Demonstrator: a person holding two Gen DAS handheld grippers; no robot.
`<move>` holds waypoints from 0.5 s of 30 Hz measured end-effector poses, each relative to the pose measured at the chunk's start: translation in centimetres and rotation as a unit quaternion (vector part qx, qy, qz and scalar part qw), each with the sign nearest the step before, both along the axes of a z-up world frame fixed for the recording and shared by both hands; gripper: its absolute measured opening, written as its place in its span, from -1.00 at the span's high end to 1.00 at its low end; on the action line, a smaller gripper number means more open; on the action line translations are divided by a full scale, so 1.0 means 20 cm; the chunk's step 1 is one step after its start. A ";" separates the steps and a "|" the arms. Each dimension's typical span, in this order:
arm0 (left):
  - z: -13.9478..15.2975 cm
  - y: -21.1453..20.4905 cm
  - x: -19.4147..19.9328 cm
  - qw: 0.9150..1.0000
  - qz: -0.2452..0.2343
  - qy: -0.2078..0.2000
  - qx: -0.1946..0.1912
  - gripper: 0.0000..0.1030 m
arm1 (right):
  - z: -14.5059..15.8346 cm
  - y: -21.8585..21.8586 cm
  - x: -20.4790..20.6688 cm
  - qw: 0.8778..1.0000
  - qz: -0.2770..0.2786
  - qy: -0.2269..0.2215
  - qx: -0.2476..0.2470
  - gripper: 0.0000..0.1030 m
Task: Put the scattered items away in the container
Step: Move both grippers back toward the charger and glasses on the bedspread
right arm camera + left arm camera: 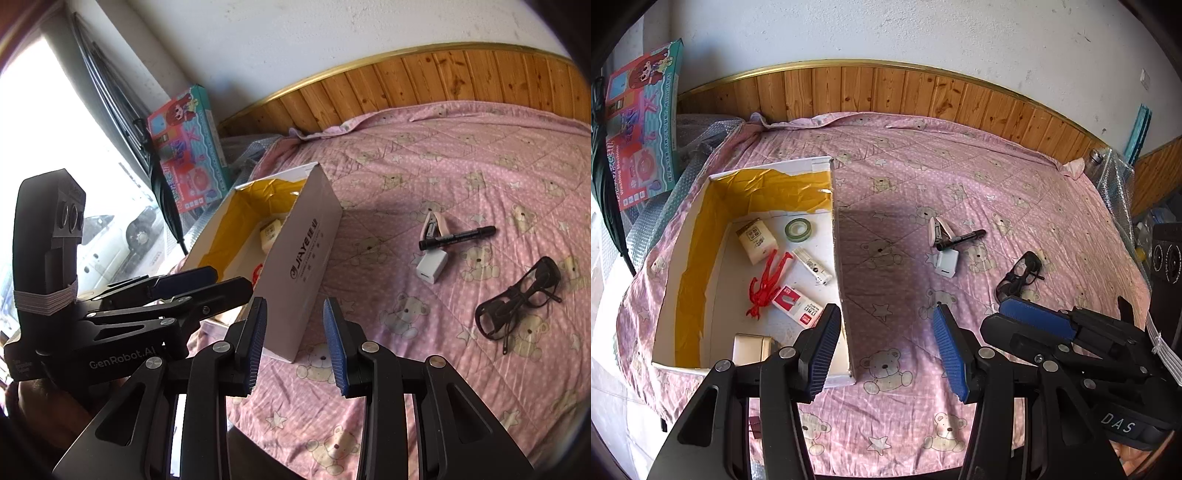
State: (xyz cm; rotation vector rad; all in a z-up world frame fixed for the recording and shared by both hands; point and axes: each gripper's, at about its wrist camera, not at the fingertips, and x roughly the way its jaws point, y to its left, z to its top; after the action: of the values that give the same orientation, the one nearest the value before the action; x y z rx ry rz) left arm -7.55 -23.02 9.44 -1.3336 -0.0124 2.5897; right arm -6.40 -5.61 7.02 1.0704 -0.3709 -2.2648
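A white cardboard box [696, 254] with yellow lining lies on the pink bedsheet at the left. It holds a green tape roll [798, 229], a red figure [767, 282], a small cream box [756, 240] and other small items. Loose on the sheet to its right lie a black marker [961, 239], a pink-white clip [937, 229], a white charger cube [947, 264] and black glasses [1021, 275]. My left gripper [886, 347] hovers open and empty over the box's right wall. The right gripper [295, 343] is open and empty near the box [306, 266], short of the marker [458, 236], the cube [432, 267] and the glasses [517, 302].
A colourful toy carton [639, 125] leans on the wall to the left, above bubble wrap [698, 129]. A wooden headboard [886, 92] runs along the far side. A metal bottle [1095, 162] stands at the bed's right corner. A bright window [74, 147] is at the left.
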 end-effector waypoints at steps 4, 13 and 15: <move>-0.03 0.08 -0.02 1.000 -0.016 -0.007 0.000 -0.04 | -0.04 0.08 0.00 1.000 -0.018 -0.011 -0.002 0.34; -0.12 0.24 -0.09 0.999 -0.045 -0.029 0.001 -0.04 | -0.14 0.24 -0.02 0.998 -0.053 -0.037 -0.001 0.34; -0.15 0.27 -0.11 0.998 -0.052 -0.035 0.002 -0.04 | -0.17 0.26 -0.04 0.997 -0.061 -0.043 -0.001 0.34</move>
State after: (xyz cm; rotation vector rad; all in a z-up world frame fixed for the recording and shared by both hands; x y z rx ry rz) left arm -9.78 -17.71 6.44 -1.3847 0.0387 2.4562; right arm -7.21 -0.42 3.67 1.1754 -0.4860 -2.3290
